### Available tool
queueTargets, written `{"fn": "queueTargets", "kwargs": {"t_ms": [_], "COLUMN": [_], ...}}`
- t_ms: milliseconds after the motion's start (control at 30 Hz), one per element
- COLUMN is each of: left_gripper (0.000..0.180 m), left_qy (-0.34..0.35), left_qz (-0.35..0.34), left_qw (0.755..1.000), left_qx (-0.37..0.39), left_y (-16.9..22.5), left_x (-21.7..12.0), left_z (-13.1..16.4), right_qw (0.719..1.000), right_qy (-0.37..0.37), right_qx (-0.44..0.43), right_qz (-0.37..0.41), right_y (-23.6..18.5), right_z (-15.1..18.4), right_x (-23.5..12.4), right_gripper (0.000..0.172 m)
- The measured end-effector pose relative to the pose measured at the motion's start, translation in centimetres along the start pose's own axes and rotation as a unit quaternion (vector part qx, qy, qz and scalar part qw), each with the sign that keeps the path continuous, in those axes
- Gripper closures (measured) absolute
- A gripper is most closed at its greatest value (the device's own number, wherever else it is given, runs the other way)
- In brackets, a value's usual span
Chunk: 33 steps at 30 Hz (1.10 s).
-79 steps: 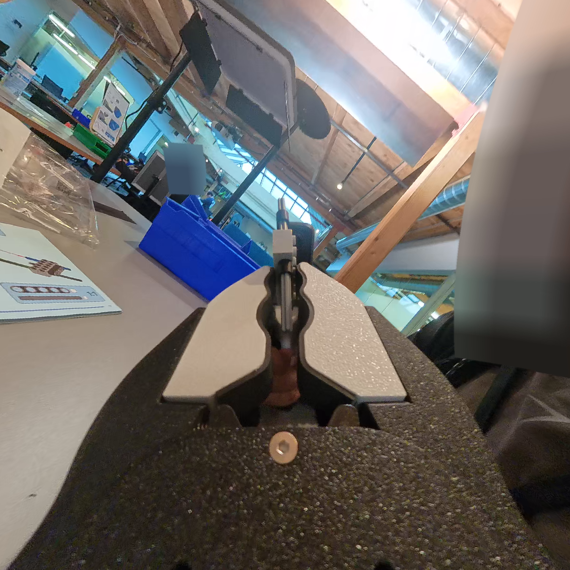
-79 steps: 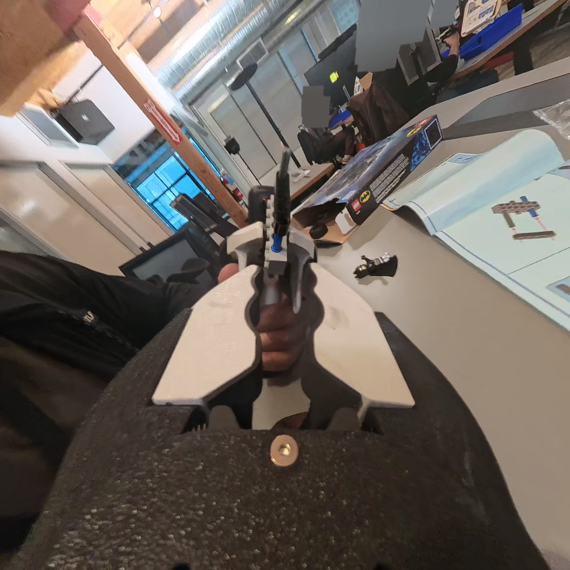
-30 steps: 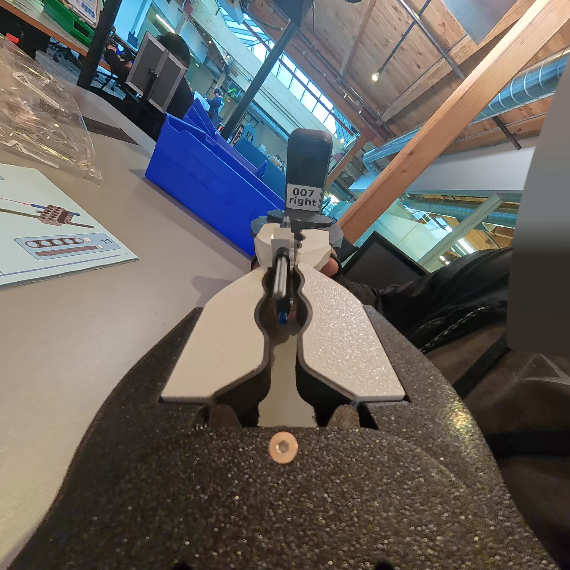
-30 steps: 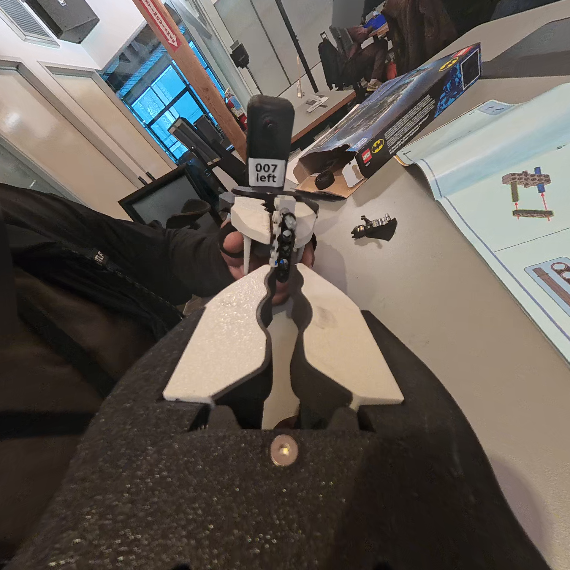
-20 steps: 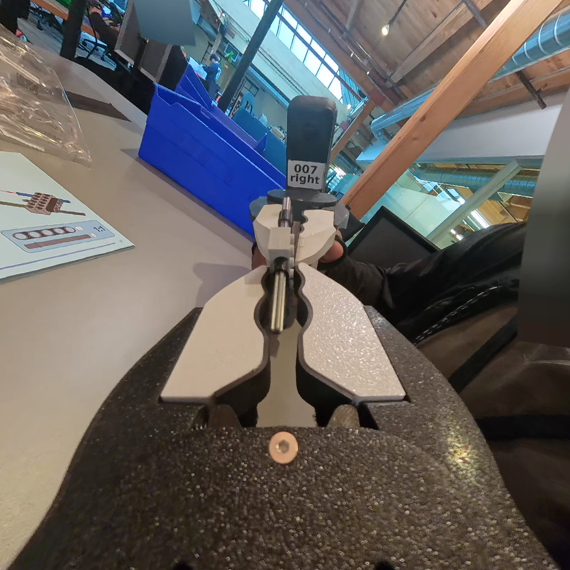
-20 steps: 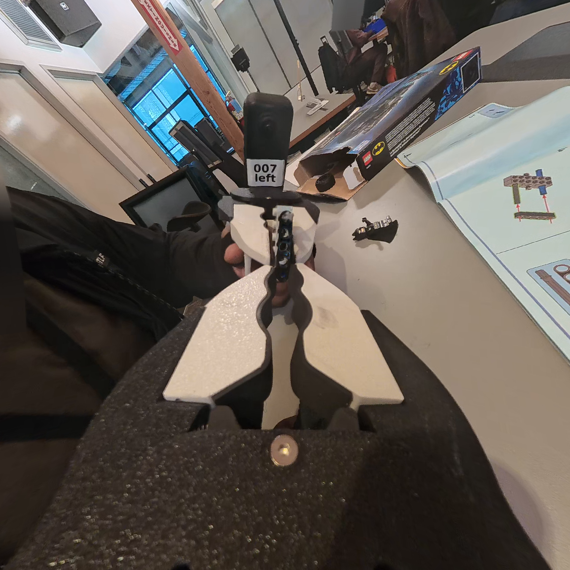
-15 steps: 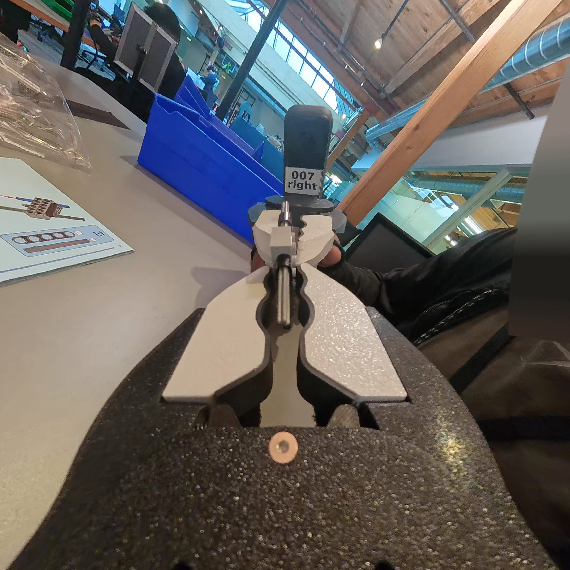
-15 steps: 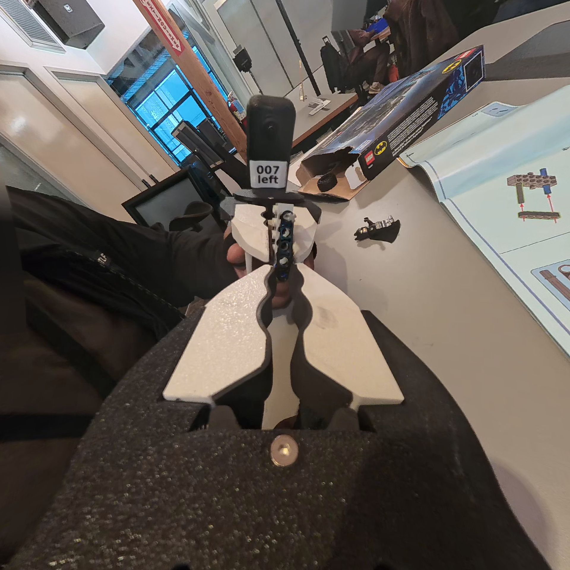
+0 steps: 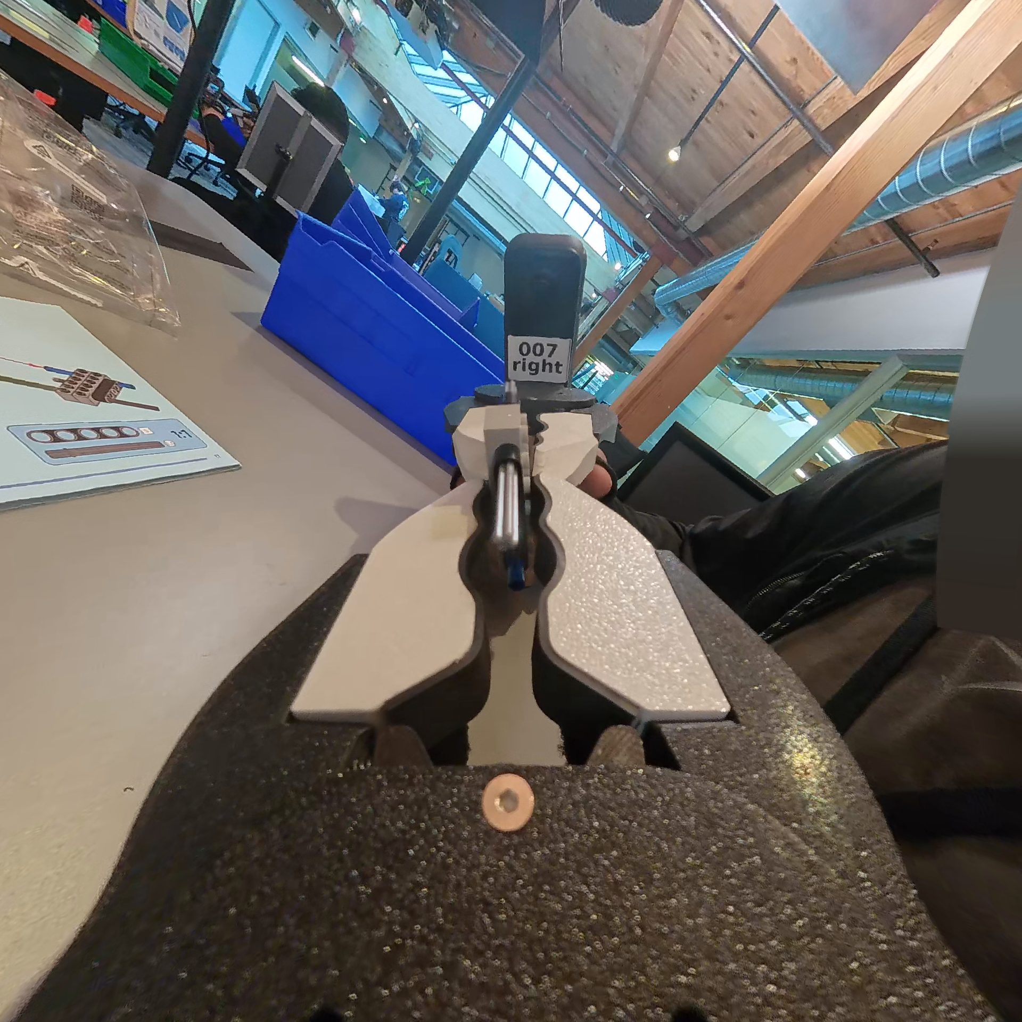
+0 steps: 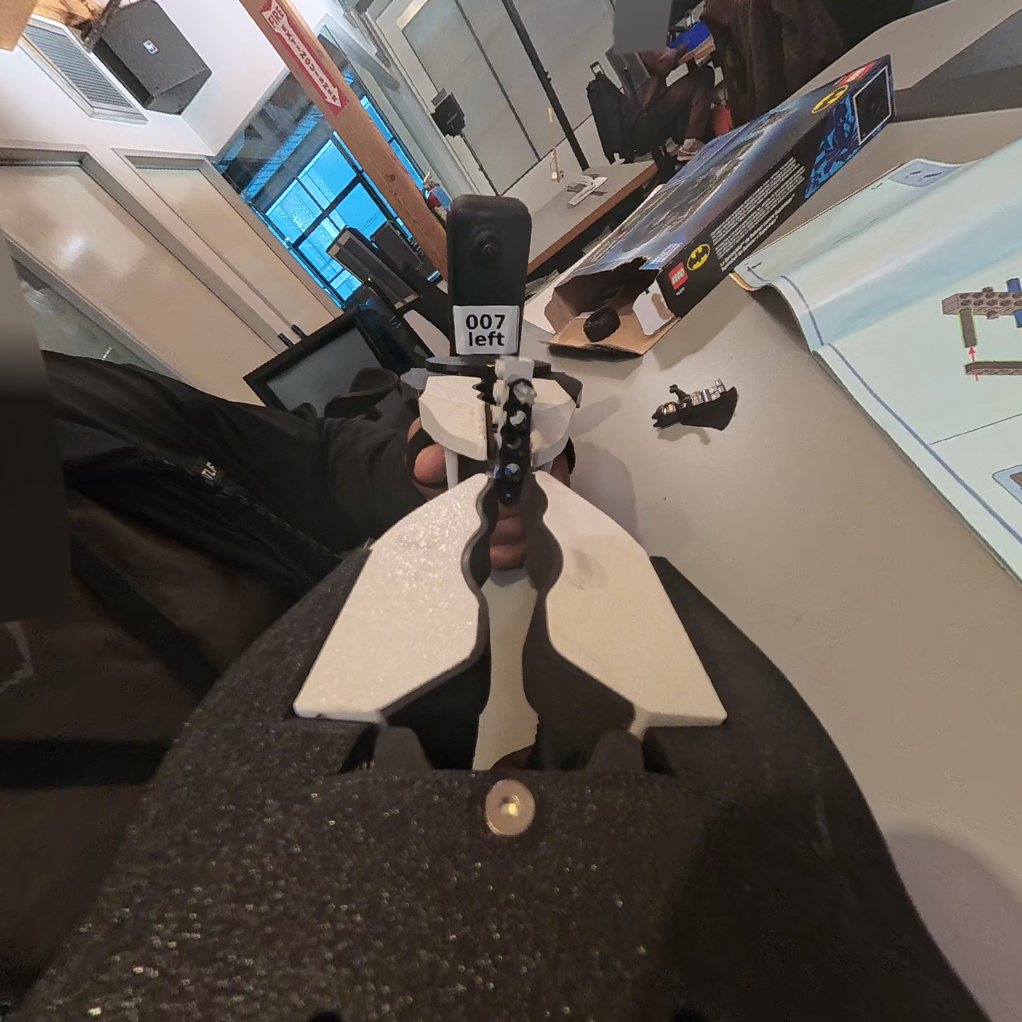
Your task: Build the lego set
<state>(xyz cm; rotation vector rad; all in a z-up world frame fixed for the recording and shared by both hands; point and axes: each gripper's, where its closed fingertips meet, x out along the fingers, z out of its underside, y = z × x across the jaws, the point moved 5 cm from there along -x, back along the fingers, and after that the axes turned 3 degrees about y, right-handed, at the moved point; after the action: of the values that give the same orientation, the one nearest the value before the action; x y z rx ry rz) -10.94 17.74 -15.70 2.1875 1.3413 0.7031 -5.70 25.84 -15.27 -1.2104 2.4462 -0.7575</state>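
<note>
The left gripper [image 9: 511,492] pinched a black beam with holes [image 9: 510,511], blue pin at its near end; the right gripper [image 10: 507,489] pinched the same beam [image 10: 511,442] from the opposite end, a light grey brick [image 9: 502,428] joined to it between the two sets of fingertips. On the grey table [image 10: 774,553], a small black piece [image 10: 697,408] lay at 2 o'clock, an opened box [image 10: 746,193] beyond it, an instruction booklet [image 10: 912,287] at 3 o'clock. A blue bin [image 9: 359,326] stood at 11 o'clock in the left view.
</note>
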Motion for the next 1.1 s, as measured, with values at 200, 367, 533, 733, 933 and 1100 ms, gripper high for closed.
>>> {"fn": "queueTargets", "kwargs": {"t_ms": [200, 367, 533, 733, 933, 1100], "left_gripper": [0.169, 0.169, 0.169, 0.169, 0.169, 0.169], "left_qy": [0.029, 0.059, 0.052, 0.037, 0.034, 0.045], "left_qz": [0.016, 0.020, 0.008, 0.005, 0.000, -0.008], "left_qw": [0.999, 0.997, 0.998, 0.999, 0.999, 0.999], "left_qx": [-0.020, -0.046, -0.031, -0.003, 0.009, 0.019], "left_y": [0.0, -0.4, -0.3, 0.0, 0.1, 0.2], "left_x": [-0.1, -0.6, -0.4, -0.2, -0.2, -0.2], "left_z": [-0.5, -1.1, -0.9, -0.7, -0.6, -0.6], "right_qw": [0.998, 0.988, 0.978, 0.987, 0.993, 0.996], "right_qy": [0.011, 0.047, 0.055, 0.032, 0.025, 0.037], "right_qx": [-0.058, -0.118, -0.166, -0.127, -0.090, -0.060], "right_qz": [0.035, 0.082, 0.112, 0.089, 0.068, 0.052], "right_y": [-0.3, -0.2, -0.6, -0.6, -0.4, -0.3], "right_z": [-0.4, -1.2, -1.6, -1.1, -1.0, -0.9], "right_x": [0.2, -0.2, -0.4, -0.1, -0.2, -0.1], "right_gripper": [0.154, 0.140, 0.143, 0.161, 0.163, 0.163]}}
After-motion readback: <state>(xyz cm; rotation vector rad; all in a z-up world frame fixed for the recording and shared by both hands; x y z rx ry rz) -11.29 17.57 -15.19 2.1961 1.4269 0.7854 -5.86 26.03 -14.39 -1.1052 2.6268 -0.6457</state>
